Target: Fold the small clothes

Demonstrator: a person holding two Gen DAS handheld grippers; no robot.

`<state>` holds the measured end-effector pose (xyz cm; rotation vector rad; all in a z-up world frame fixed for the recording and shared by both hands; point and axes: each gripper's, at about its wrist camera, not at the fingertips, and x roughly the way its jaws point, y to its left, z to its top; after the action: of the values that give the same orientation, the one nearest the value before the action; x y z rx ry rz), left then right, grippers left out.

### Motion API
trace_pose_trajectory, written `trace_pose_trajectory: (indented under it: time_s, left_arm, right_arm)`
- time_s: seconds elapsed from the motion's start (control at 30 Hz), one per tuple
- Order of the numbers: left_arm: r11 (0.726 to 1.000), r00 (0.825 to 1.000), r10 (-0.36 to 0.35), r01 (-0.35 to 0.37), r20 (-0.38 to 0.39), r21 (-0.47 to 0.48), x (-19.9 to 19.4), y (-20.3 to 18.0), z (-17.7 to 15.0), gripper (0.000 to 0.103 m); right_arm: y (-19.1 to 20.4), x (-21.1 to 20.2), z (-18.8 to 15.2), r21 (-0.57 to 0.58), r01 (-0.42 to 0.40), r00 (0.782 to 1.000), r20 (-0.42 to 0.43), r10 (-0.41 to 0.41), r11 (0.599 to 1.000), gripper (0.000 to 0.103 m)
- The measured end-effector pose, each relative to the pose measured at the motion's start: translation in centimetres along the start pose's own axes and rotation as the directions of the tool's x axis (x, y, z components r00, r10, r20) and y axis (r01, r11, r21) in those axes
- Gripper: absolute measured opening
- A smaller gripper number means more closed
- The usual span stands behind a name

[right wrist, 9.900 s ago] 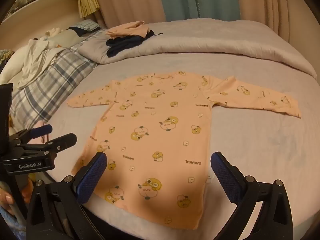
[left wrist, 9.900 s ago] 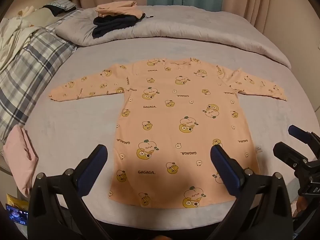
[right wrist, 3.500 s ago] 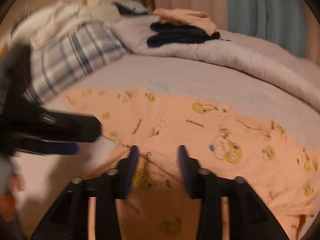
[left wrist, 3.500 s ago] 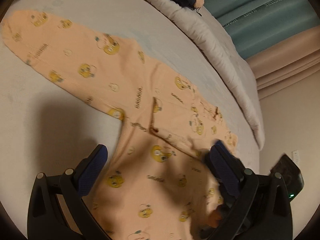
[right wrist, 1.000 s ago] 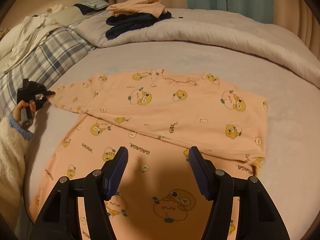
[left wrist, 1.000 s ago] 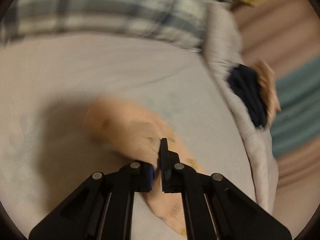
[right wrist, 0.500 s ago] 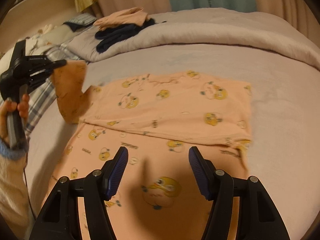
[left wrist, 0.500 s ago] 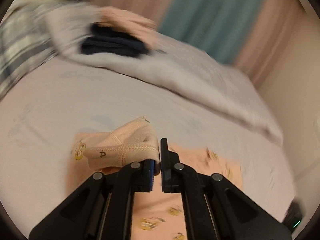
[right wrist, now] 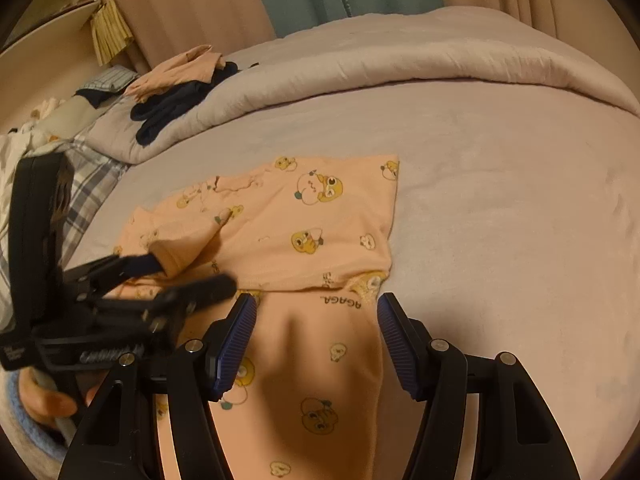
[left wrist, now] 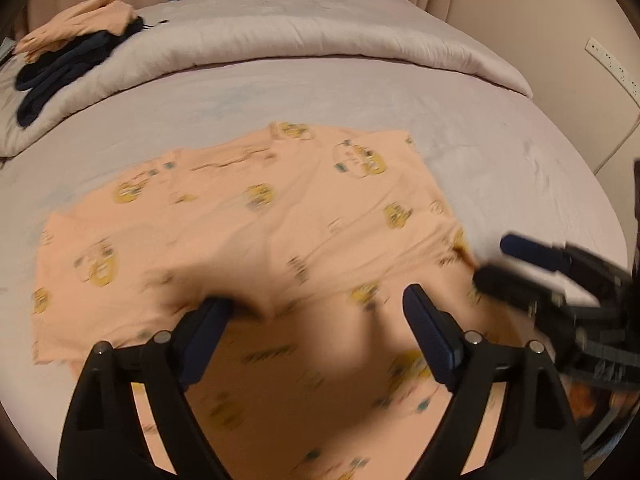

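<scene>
The bed (right wrist: 500, 208), spread with a pale lilac sheet, filled both views, with a rolled duvet (right wrist: 400, 64) along its far side and a small heap of dark and peach clothes (right wrist: 176, 84) on the duvet's left end. The peach nightshirt (right wrist: 320, 216) lay flat in the middle of the bed, its right sleeve already folded in across the chest. A second before, the left sleeve had still stretched out to the left; now it had been carried over the body, and its cuff (right wrist: 176, 254) sat on the chest just beside one finger of the left claw (right wrist: 192, 280).

That claw's jaws had just been opening and stood spread, no longer pinching the cuff, which seemed to be dropping free of them. The right claw (right wrist: 316, 340) hung half spread over the lower body of the shirt, gripping nothing.

With both sleeves in, the shirt made a narrow strip; folding the hem up toward the collar looked to be what remained
</scene>
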<state>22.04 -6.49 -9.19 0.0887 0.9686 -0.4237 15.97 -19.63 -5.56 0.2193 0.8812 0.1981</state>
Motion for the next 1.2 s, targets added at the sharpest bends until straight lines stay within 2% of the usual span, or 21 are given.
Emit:
trace_pose_trajectory:
  time_s: [0.13,0.3,0.47,0.57,0.63,0.7,0.73,0.77,0.8,0.9,1.0,1.03,1.13,1.2]
  left_arm:
    - [0.998,0.998,-0.002,0.006,0.057,-0.067,-3.9,3.2,-2.8,0.087]
    - [0.973,0.990,0.111,-0.090,0.089,-0.211,-7.1,8.1,-6.3,0.087]
    - [0.920,0.989,0.131,-0.093,0.074,-0.380,-7.8,12.0,-8.9,0.087]
    - [0.904,0.990,0.122,-0.083,0.068,-0.419,-7.7,12.7,-9.7,0.087]
    - [0.901,0.991,0.120,-0.081,0.066,-0.427,-7.8,13.1,-10.0,0.087]
    - [0.896,0.991,0.115,-0.075,0.066,-0.438,-7.7,13.6,-10.3,0.087]
    - [0.894,0.992,0.111,-0.070,0.067,-0.443,-7.6,13.7,-10.2,0.087]
    - [0.892,0.992,0.106,-0.065,0.067,-0.447,-7.5,13.8,-10.1,0.087]
    - [0.891,0.992,0.103,-0.062,0.067,-0.449,-7.5,13.9,-10.1,0.087]
    - [0.895,0.994,0.095,-0.059,0.059,-0.442,-7.0,13.9,-9.9,0.087]
    - [0.901,0.995,0.088,-0.060,0.045,-0.429,-6.3,13.4,-9.6,0.087]
    - [0.902,0.995,0.086,-0.060,0.041,-0.427,-6.1,13.3,-9.5,0.087]
    - [0.902,0.996,0.077,-0.056,0.034,-0.428,-5.7,12.9,-9.5,0.087]
    - [0.903,0.997,0.076,-0.056,0.029,-0.426,-5.7,12.7,-9.5,0.087]
  right_arm:
    - [1.3,0.3,0.6,-0.038,-0.034,0.999,0.012,0.035,0.999,0.063]
    - [5.3,2.1,1.6,-0.195,-0.075,0.997,-0.002,0.076,0.978,0.063]
    - [11.0,4.2,2.2,-0.395,-0.135,0.990,-0.026,0.135,0.909,0.063]
    - [13.9,6.7,2.6,-0.485,-0.161,0.987,-0.083,0.138,0.859,0.063]
    - [14.6,8.4,2.7,-0.500,-0.148,0.988,-0.111,0.107,0.854,0.061]
    - [14.8,9.9,3.1,-0.489,-0.169,0.982,-0.155,0.105,0.856,0.036]
    - [14.5,10.8,3.2,-0.474,-0.171,0.979,-0.183,0.094,0.864,0.030]
    - [14.2,11.0,3.3,-0.461,-0.181,0.976,-0.193,0.101,0.869,0.012]
    - [13.8,11.0,3.4,-0.442,-0.194,0.974,-0.195,0.118,0.876,0.008]
    - [11.2,9.0,4.6,-0.311,-0.208,0.976,-0.121,0.179,0.927,0.007]
    - [6.8,5.0,6.1,-0.137,-0.232,0.970,0.042,0.240,0.963,0.007]
    - [4.8,3.4,6.1,-0.066,-0.227,0.966,0.109,0.233,0.972,0.006]
    - [1.0,1.0,5.3,0.045,-0.203,0.959,0.210,0.189,0.978,0.006]
    - [-1.2,1.1,4.3,0.103,-0.176,0.968,0.197,0.153,0.979,0.006]
